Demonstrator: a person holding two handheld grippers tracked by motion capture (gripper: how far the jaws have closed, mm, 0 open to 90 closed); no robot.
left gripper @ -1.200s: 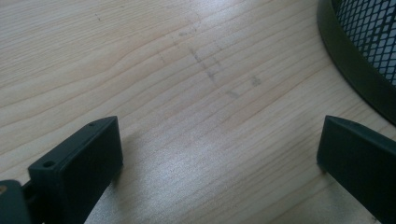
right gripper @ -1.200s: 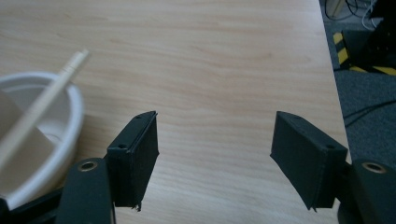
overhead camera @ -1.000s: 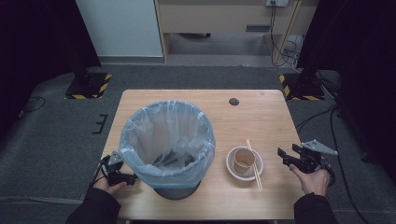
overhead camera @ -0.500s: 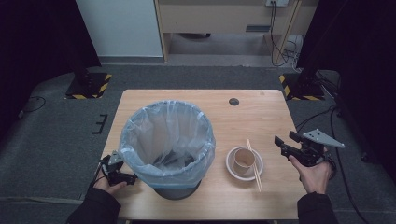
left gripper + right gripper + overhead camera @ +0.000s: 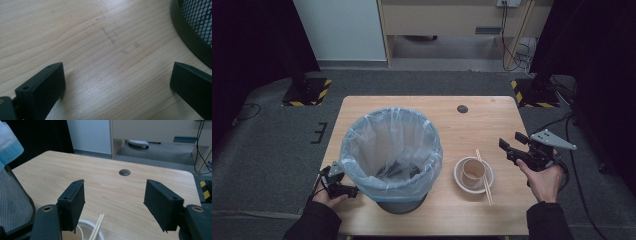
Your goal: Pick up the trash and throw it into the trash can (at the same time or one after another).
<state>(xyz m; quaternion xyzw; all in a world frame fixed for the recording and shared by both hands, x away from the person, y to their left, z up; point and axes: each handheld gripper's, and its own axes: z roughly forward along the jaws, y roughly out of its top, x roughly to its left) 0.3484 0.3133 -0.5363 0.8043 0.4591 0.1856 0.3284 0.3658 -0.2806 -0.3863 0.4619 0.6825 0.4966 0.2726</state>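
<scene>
**Right gripper poised over cup and chopsticks**

Right gripper (image 5: 511,143), jaws spread and empty, hangs just beyond the paper cup (image 5: 473,171) in its bowl (image 5: 460,181), chopsticks (image 5: 484,179) leaning there. Likely next: descend and pinch. Open counter (image 5: 472,125) ahead; bin (image 5: 392,155) beside. Left gripper (image 5: 343,190), released, rests by the bin's base.

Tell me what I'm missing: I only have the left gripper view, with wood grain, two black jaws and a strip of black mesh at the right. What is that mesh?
Observer: It is a waste bin lined with a pale blue bag, standing on the table.
Operator: Anything else on the table?
Observer: A white bowl with a paper cup in it and chopsticks laid across.
Operator: Where is the other gripper?
Observer: The right gripper hangs open and empty, right of the bowl.
</scene>
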